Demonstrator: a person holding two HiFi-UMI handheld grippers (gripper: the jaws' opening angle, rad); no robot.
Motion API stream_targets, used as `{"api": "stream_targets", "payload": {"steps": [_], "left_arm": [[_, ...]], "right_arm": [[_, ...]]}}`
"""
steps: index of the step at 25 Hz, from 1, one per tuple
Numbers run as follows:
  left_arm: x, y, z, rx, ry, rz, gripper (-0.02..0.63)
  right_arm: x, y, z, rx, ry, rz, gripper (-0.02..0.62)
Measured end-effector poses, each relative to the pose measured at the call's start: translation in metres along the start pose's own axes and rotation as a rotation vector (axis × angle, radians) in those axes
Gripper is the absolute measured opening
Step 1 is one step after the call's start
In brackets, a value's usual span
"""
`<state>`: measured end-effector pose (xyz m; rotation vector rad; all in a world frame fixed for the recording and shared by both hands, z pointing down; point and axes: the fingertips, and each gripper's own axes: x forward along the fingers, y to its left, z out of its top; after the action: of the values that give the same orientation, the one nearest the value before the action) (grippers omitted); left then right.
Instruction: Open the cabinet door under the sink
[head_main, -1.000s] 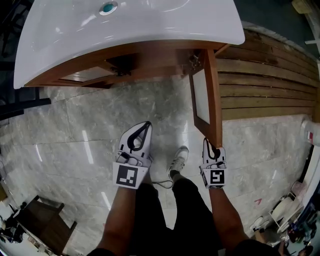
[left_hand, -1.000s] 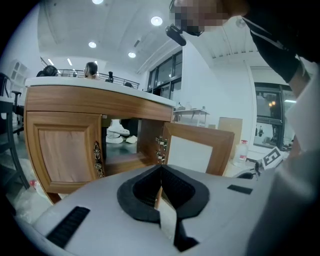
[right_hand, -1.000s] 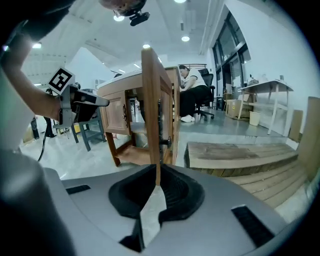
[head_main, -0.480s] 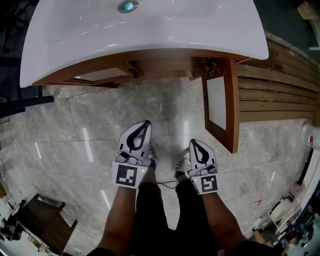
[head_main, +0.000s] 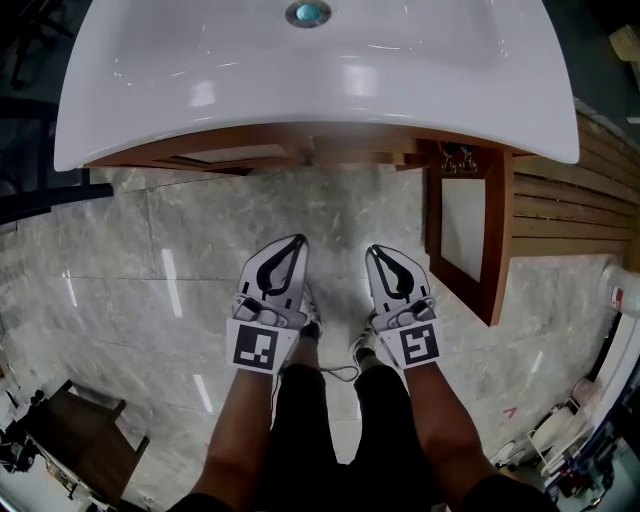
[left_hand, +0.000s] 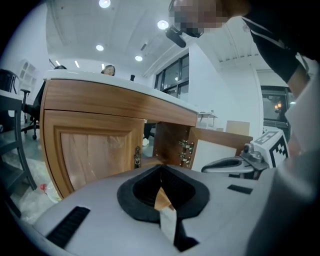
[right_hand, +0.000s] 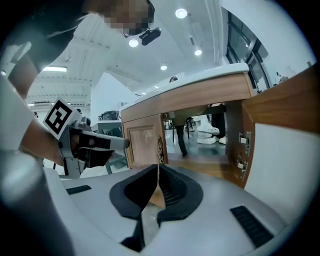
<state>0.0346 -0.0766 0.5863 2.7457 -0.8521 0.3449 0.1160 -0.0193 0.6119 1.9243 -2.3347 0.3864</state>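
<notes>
The white sink (head_main: 310, 70) tops a wooden cabinet. Its right door (head_main: 495, 240) stands swung out toward me, hinges showing (right_hand: 241, 150), and the inside (right_hand: 200, 140) is open to view. The left door (left_hand: 95, 150) with its small metal handle (left_hand: 137, 156) is closed. My left gripper (head_main: 297, 241) and right gripper (head_main: 372, 250) hang side by side over the floor in front of the cabinet, both shut and empty. The right gripper (right_hand: 158, 166) is left of the open door and apart from it. The left gripper (left_hand: 161, 167) points at the cabinet's middle.
Grey marble floor (head_main: 150, 260) lies in front of the cabinet. A wooden slatted platform (head_main: 605, 190) runs along the right. Dark furniture (head_main: 60, 440) stands at the lower left and white clutter (head_main: 560, 430) at the lower right. My shoes (head_main: 360, 345) are below the grippers.
The right gripper has left the open door's outer edge and moved left and up, beside the left gripper. The door stays open. The left gripper holds about the same spot in the view.
</notes>
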Motion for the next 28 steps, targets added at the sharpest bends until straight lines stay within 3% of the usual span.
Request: {"api": "stream_targets", "payload": {"steps": [7, 10, 14, 18, 28], "left_arm": [[-0.004, 0.038, 0.004, 0.003, -0.005, 0.015, 0.023], [-0.001, 0.05, 0.007, -0.002, -0.001, 0.016, 0.023], [-0.006, 0.058, 0.005, -0.008, -0.003, 0.014, 0.023], [-0.013, 0.069, 0.002, -0.014, -0.003, 0.019, 0.023], [-0.028, 0.083, -0.001, -0.018, -0.006, 0.03, 0.022]], "right_arm": [[0.058, 0.014, 0.026, -0.026, -0.045, 0.073, 0.029], [0.083, 0.011, 0.034, -0.04, -0.056, 0.093, 0.1], [0.108, 0.013, 0.045, -0.063, -0.076, 0.125, 0.132], [0.134, 0.017, 0.057, -0.091, -0.093, 0.154, 0.224], [0.186, 0.023, 0.072, -0.136, -0.072, 0.263, 0.33]]}}
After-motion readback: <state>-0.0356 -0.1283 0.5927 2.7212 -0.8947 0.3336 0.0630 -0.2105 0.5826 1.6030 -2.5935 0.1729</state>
